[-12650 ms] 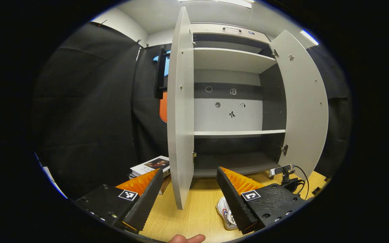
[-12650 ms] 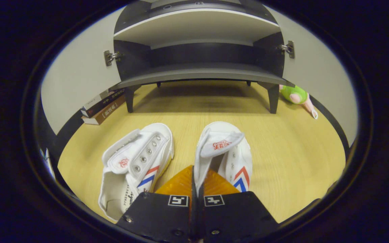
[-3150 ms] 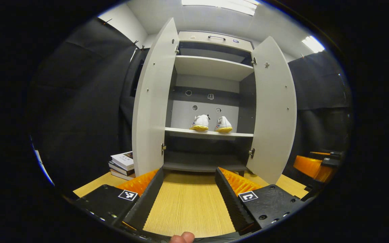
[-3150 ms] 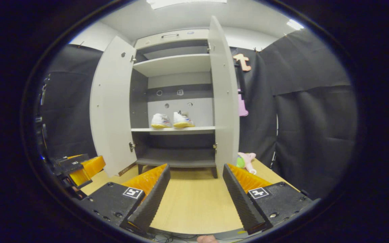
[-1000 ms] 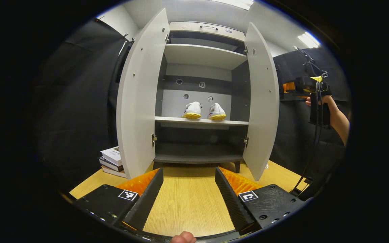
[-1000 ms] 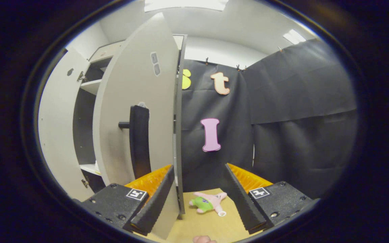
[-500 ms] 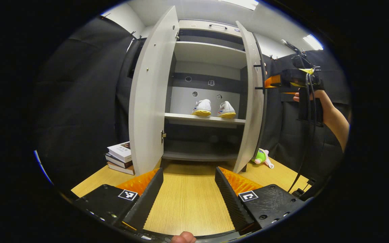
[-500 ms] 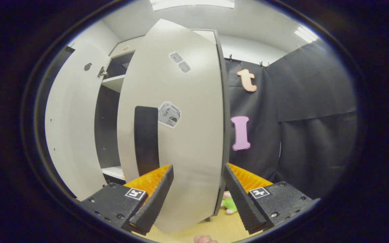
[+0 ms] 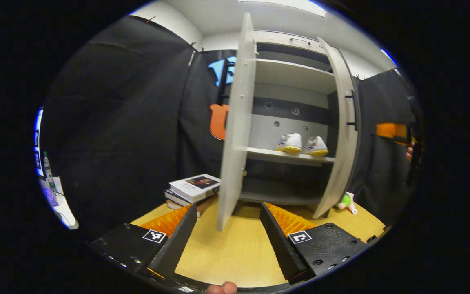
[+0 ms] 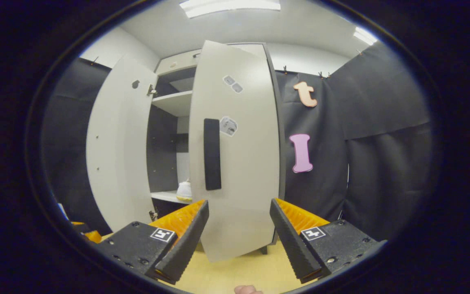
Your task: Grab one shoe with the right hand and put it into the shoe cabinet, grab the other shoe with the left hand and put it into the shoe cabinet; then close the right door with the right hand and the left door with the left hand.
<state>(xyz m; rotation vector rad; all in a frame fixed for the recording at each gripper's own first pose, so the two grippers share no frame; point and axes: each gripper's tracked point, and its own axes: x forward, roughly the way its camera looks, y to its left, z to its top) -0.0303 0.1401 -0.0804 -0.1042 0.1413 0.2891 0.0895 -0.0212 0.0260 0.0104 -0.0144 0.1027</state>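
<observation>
Two white shoes with yellow soles [image 9: 290, 143] [image 9: 316, 146] stand side by side on the middle shelf of the grey shoe cabinet [image 9: 292, 77]. The left door [image 9: 235, 122] stands wide open, nearly edge-on to my left gripper [image 9: 227, 208], which is open and empty above the table. The right door [image 10: 239, 155] is swung partway shut, its black handle [image 10: 212, 154] facing my right gripper [image 10: 238, 204], which is open, empty and a short way off the door. Through the gap between the doors one shoe [image 10: 185, 190] shows. The right gripper [image 9: 390, 130] and the hand holding it [image 9: 409, 153] appear at the far right.
A stack of books [image 9: 194, 188] lies on the wooden table [image 9: 235, 253] left of the cabinet. A green and pink plush toy [image 9: 346, 201] lies by the cabinet's right foot. Black cloth walls close in both sides.
The right door has swung further toward shut and my right gripper has drawn back from it. My left gripper has turned left, toward the open left door.
</observation>
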